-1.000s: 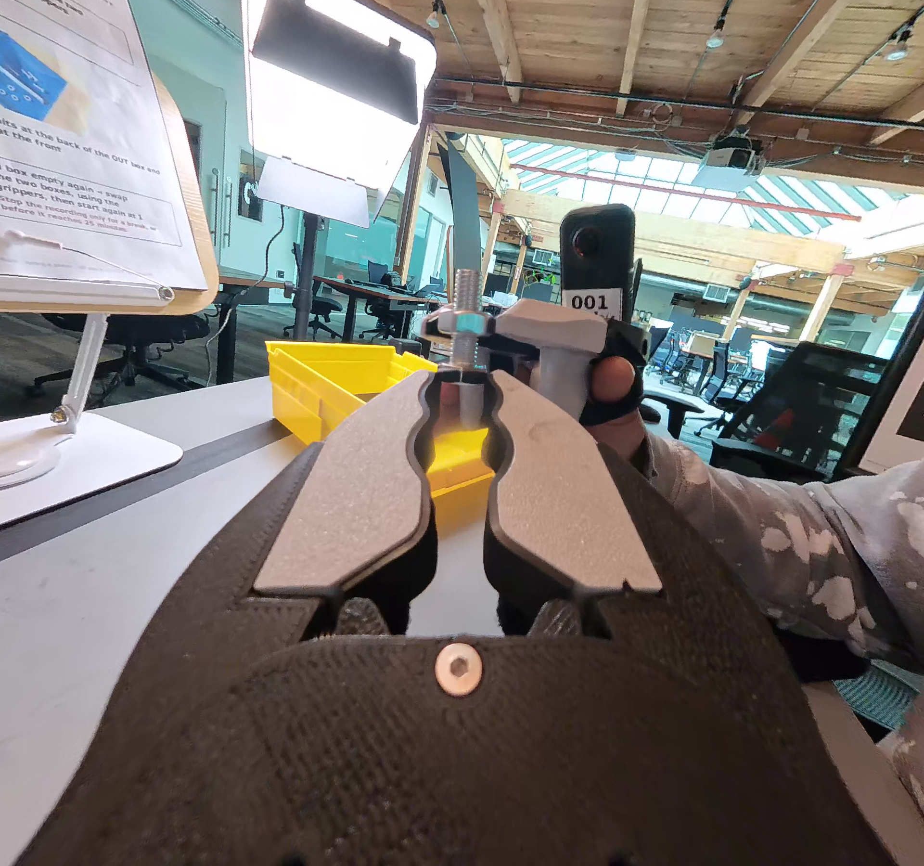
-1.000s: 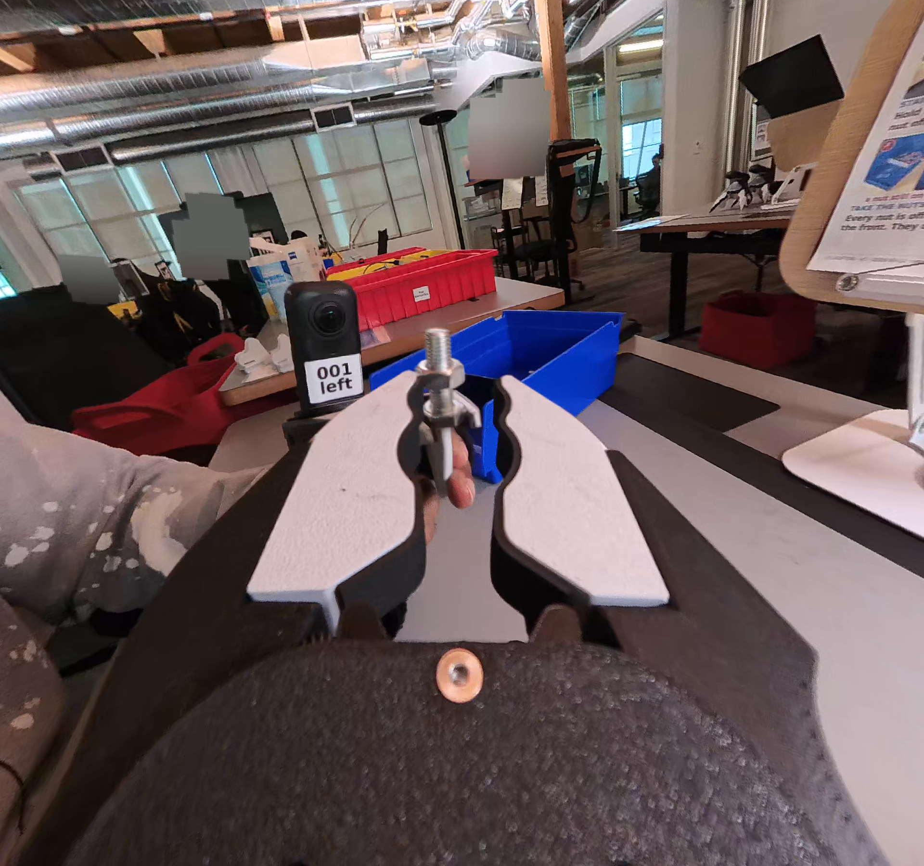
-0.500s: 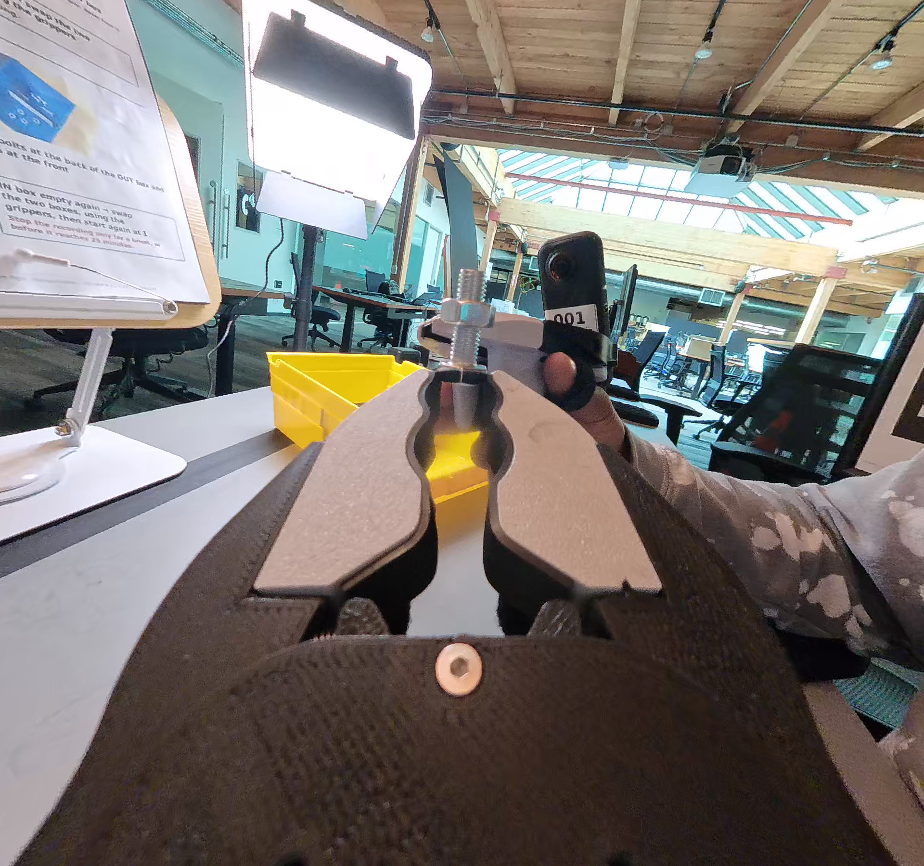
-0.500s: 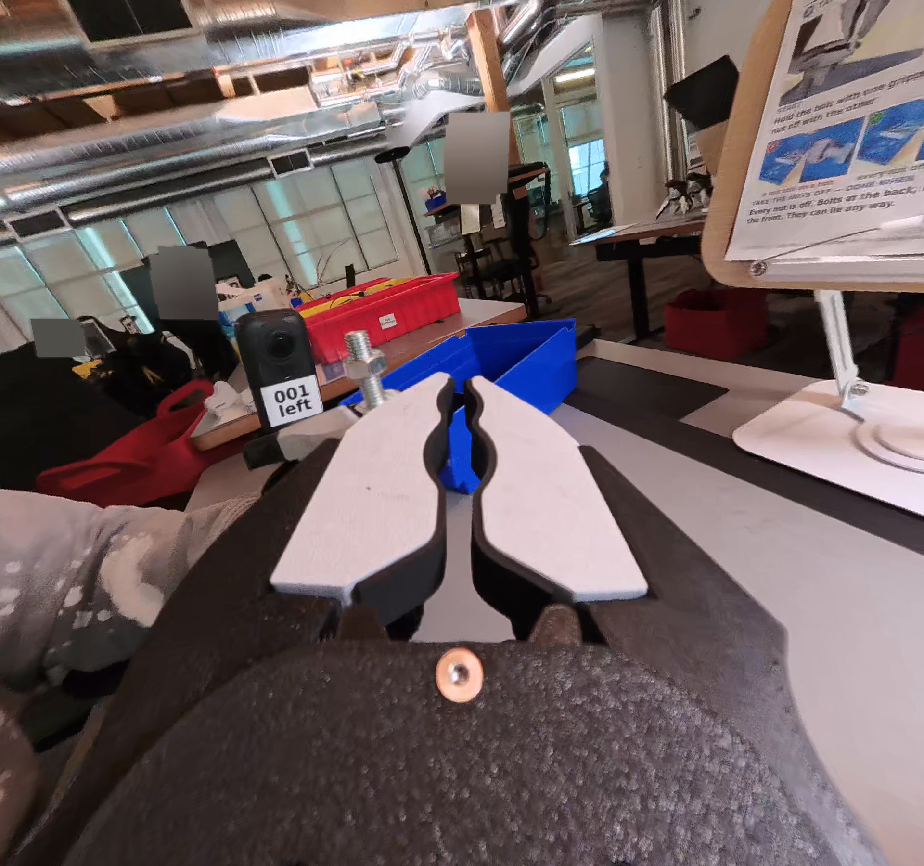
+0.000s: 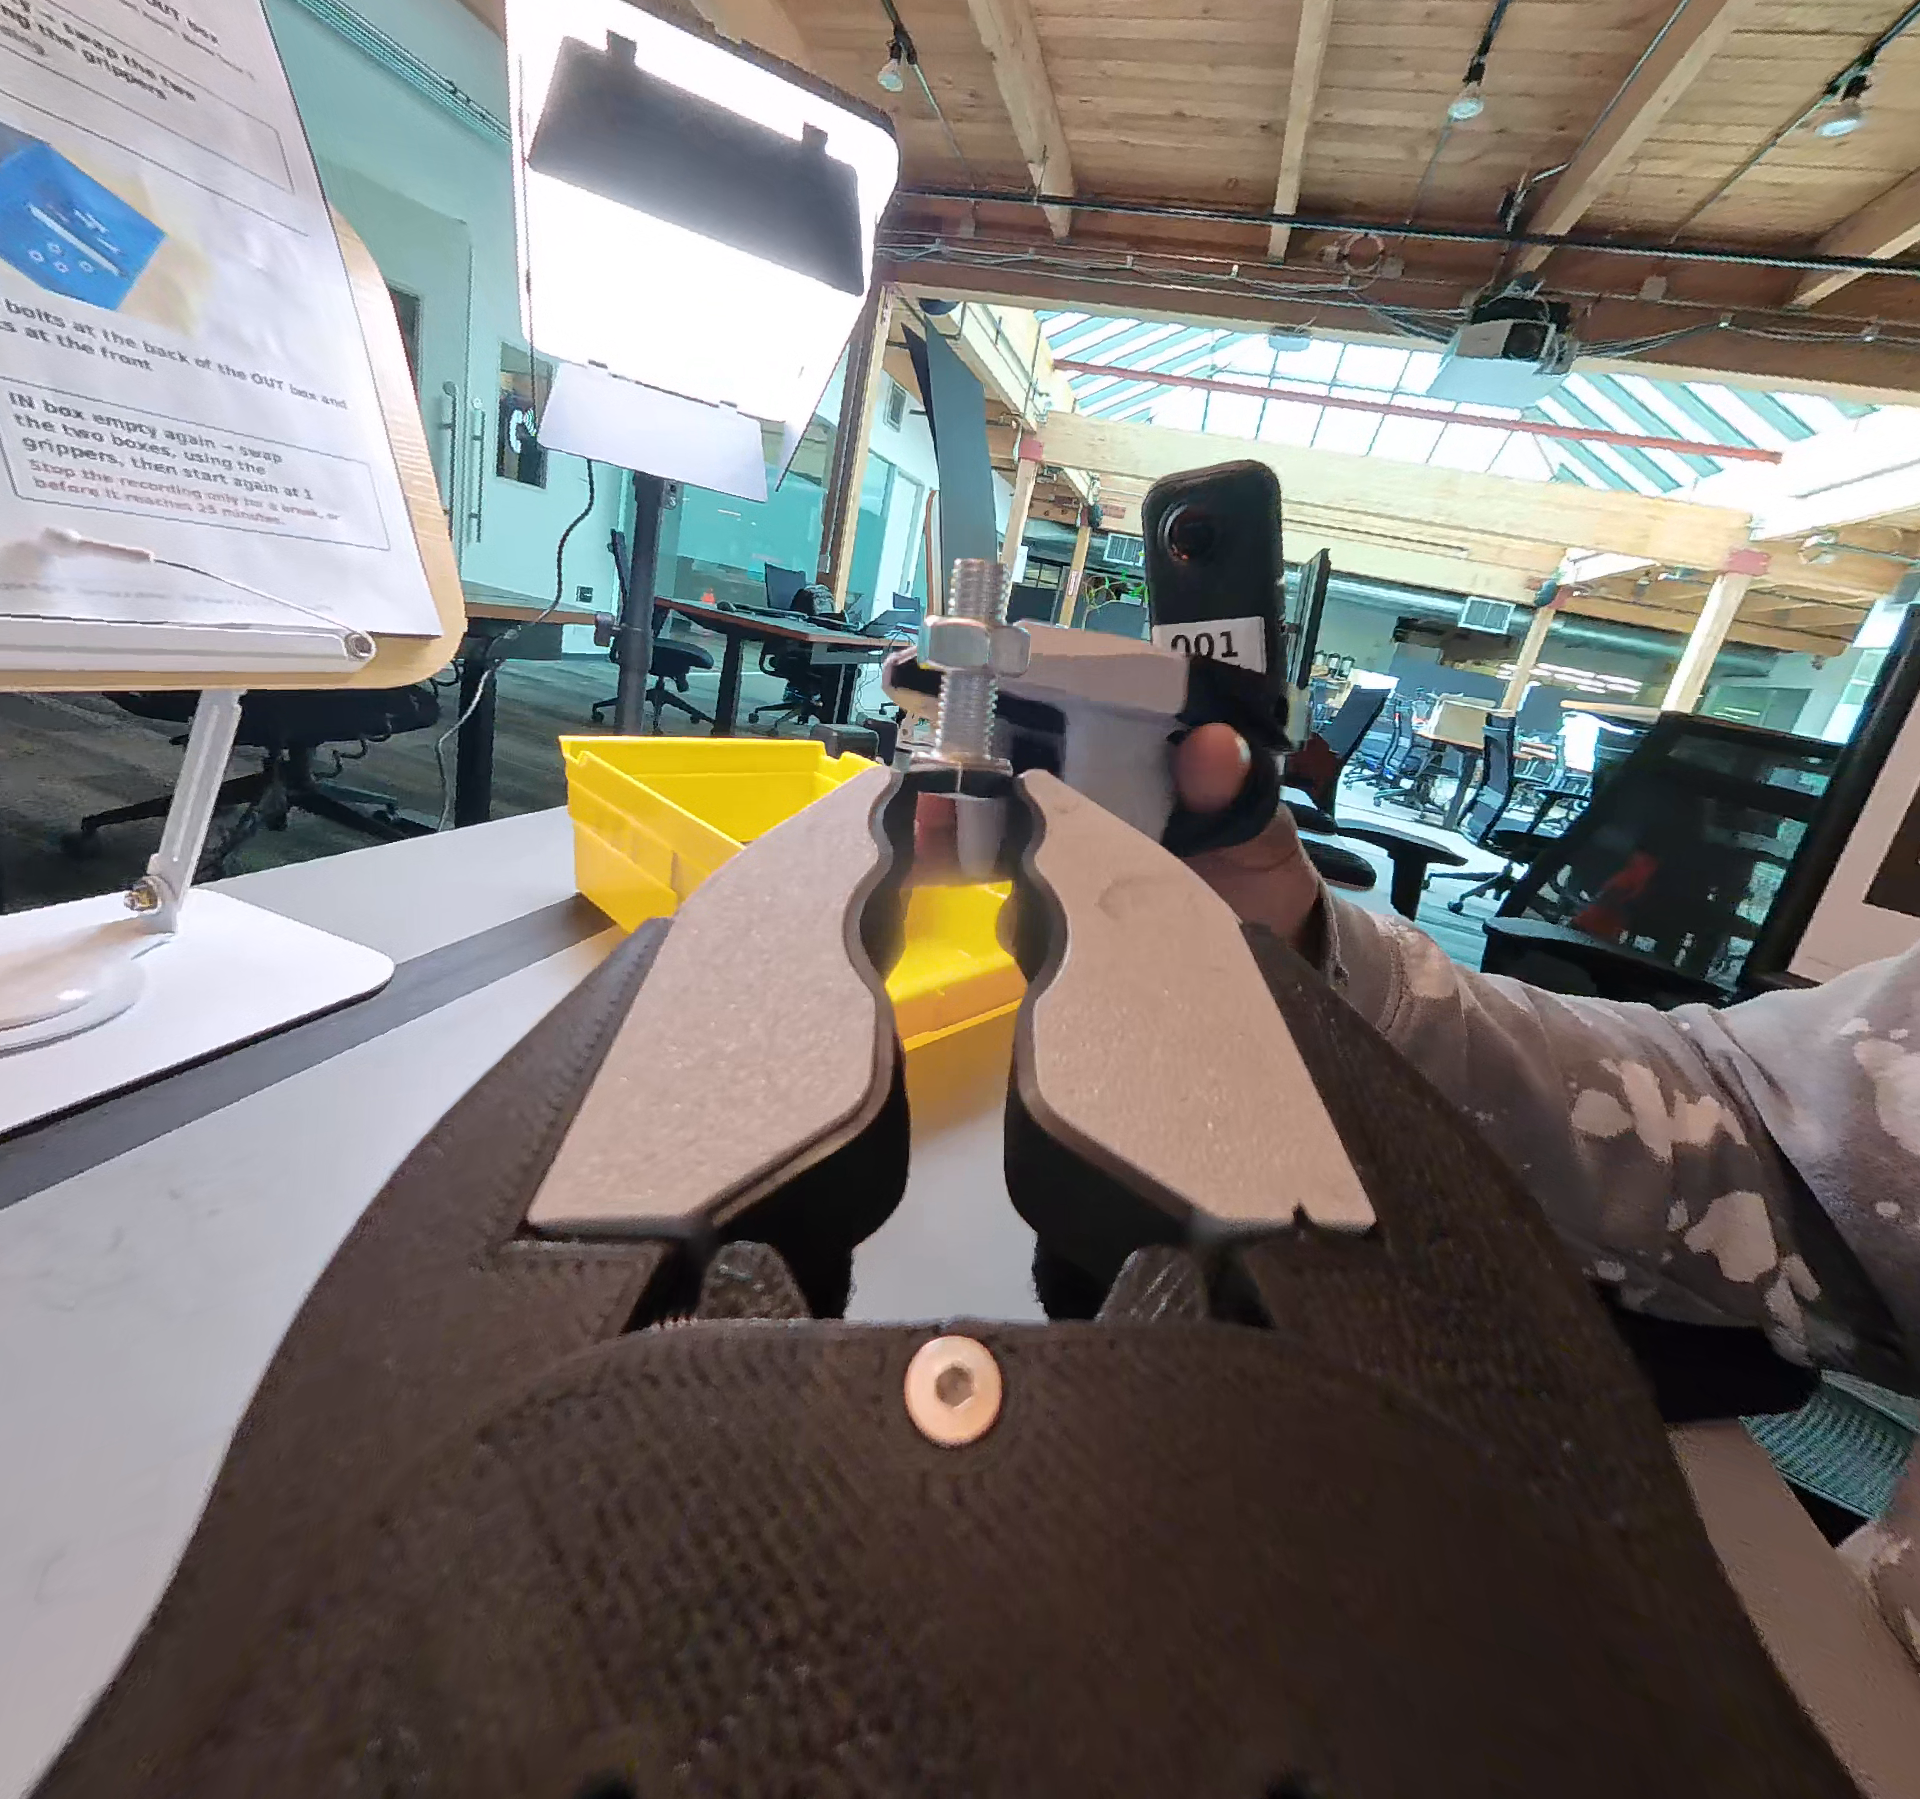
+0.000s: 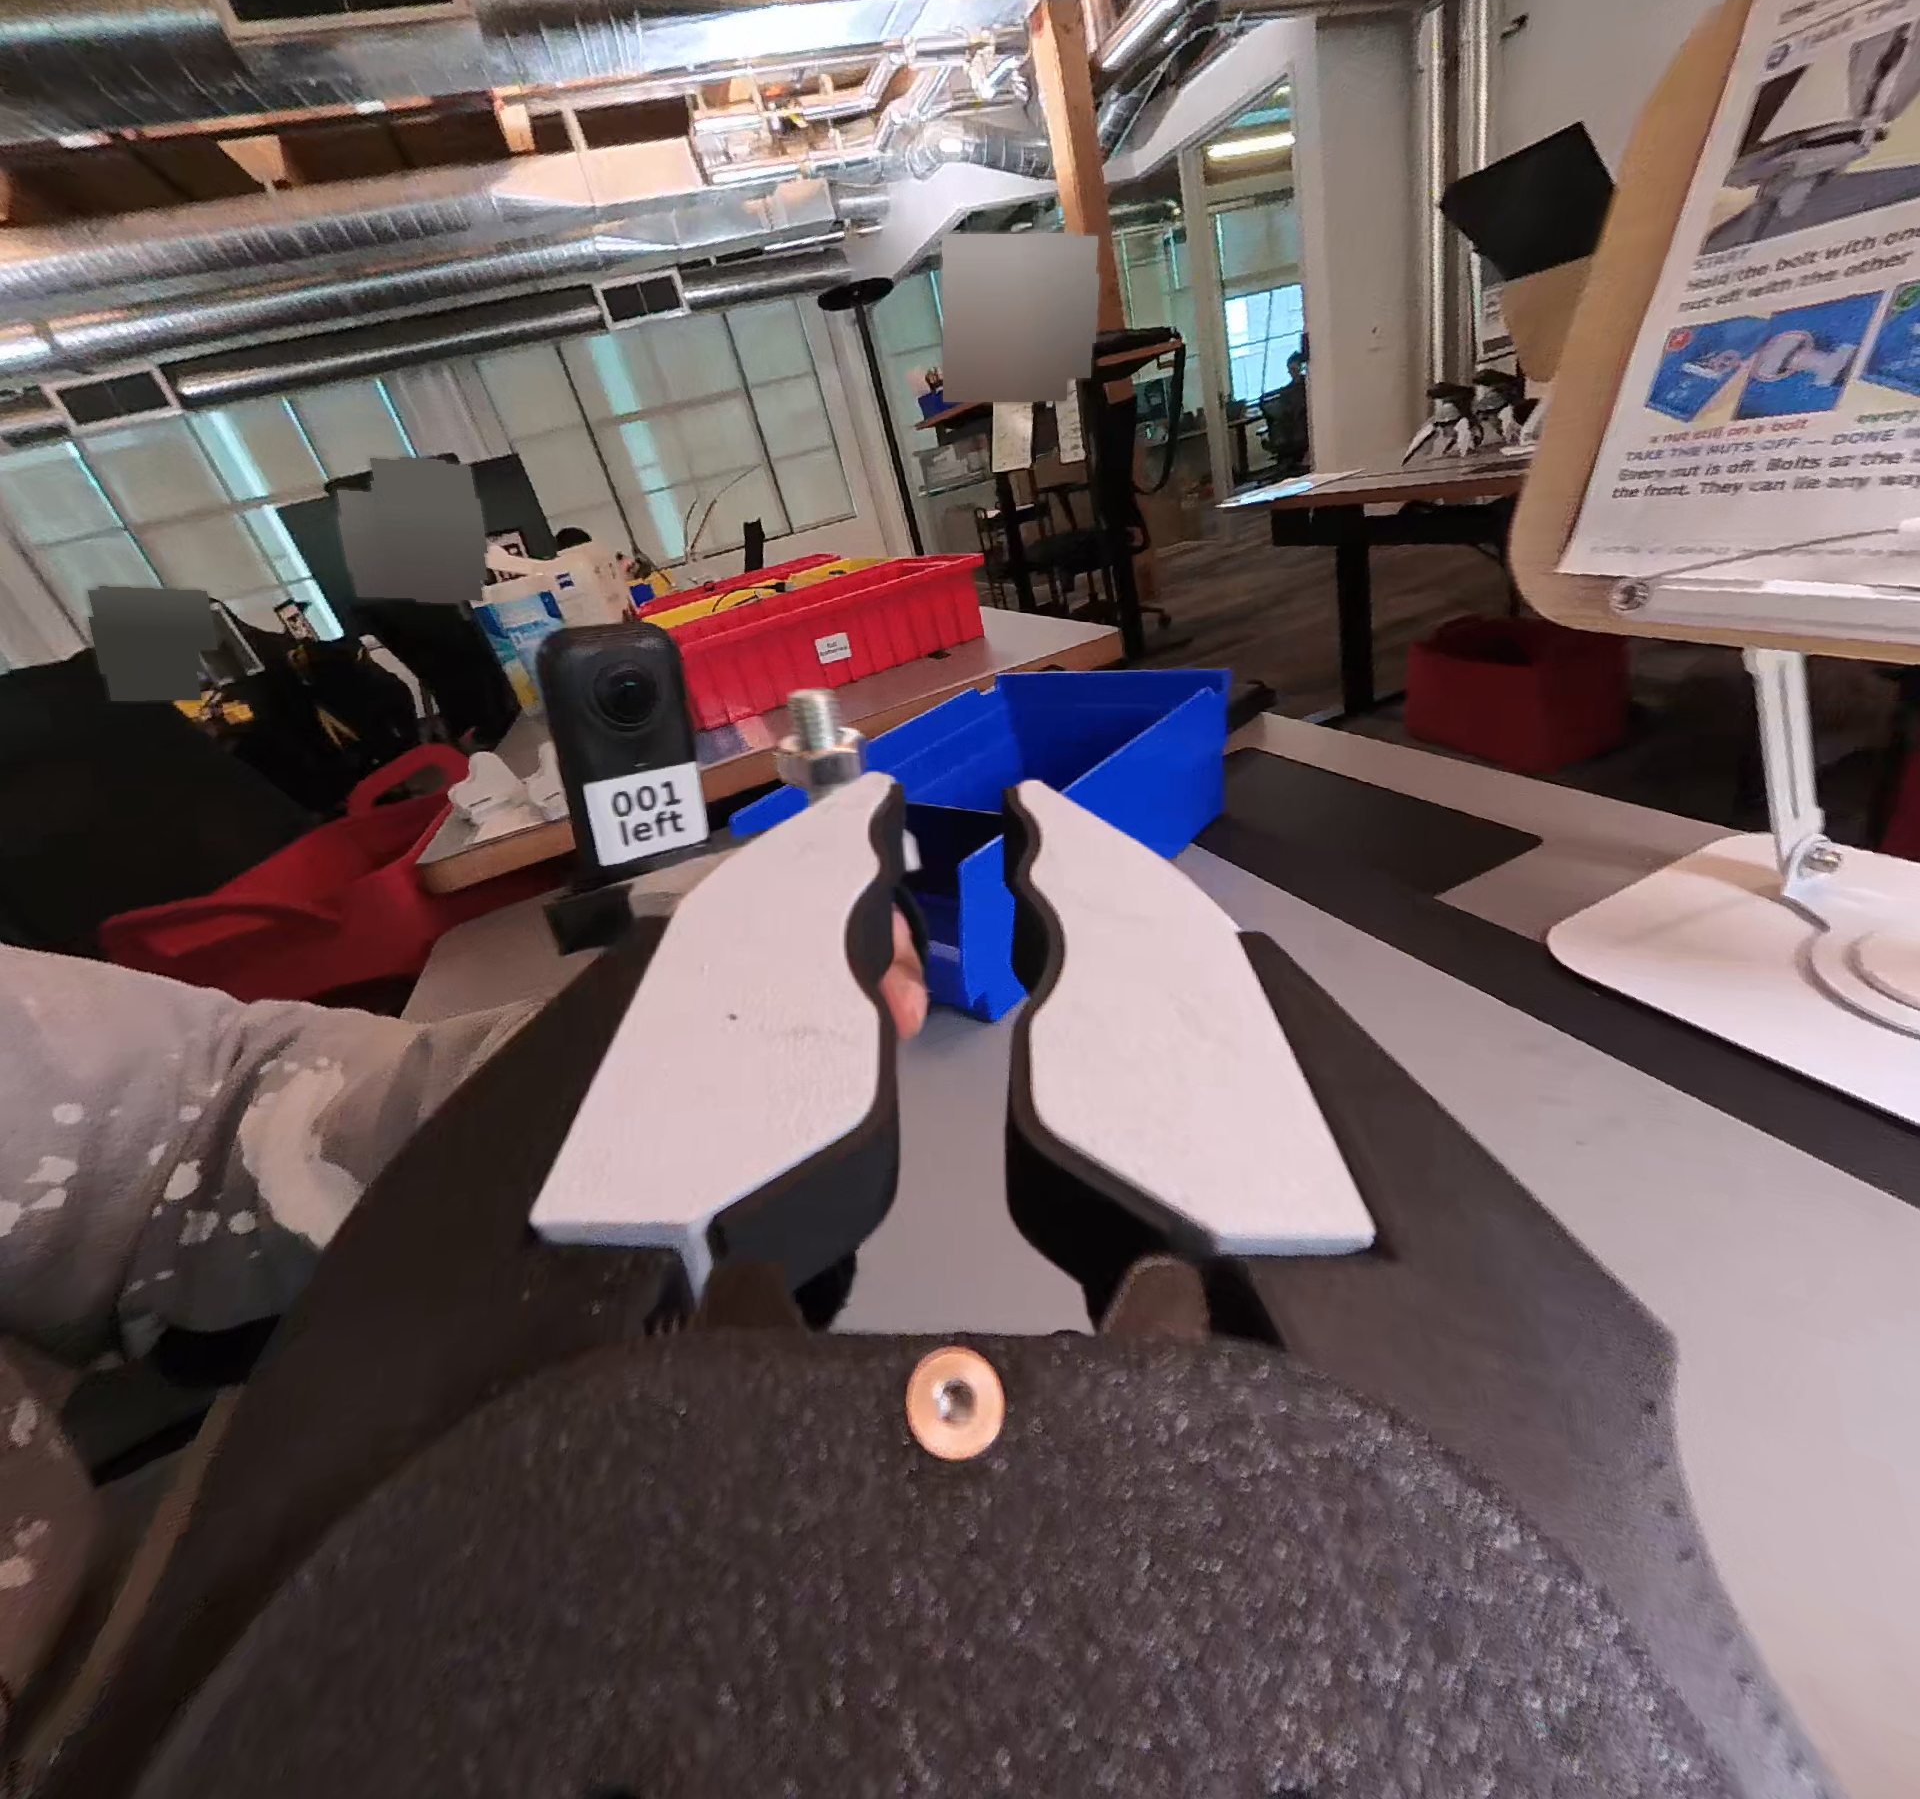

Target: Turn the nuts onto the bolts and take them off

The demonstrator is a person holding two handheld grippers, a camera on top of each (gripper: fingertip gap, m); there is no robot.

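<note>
Two views are all I have. My left gripper [image 5: 956, 793] has its jaws clamped on the head of a bolt [image 5: 968, 700] that stands upright, threads up, with a nut [image 5: 961, 646] partway down the shank. From the left wrist view, the right gripper's [image 5: 997, 674] fingers reach the nut from the right; whether they pinch it I cannot make out. In the right wrist view my right jaws stand slightly apart with nothing between them, and the bolt and nut [image 6: 823, 764] sit just left of the left fingertip, which hides the lower shank. A yellow bin [image 5: 665, 814] sits on the desk [image 5: 208, 1250] behind the left gripper, a blue bin [image 6: 1101, 762] behind the right.
</note>
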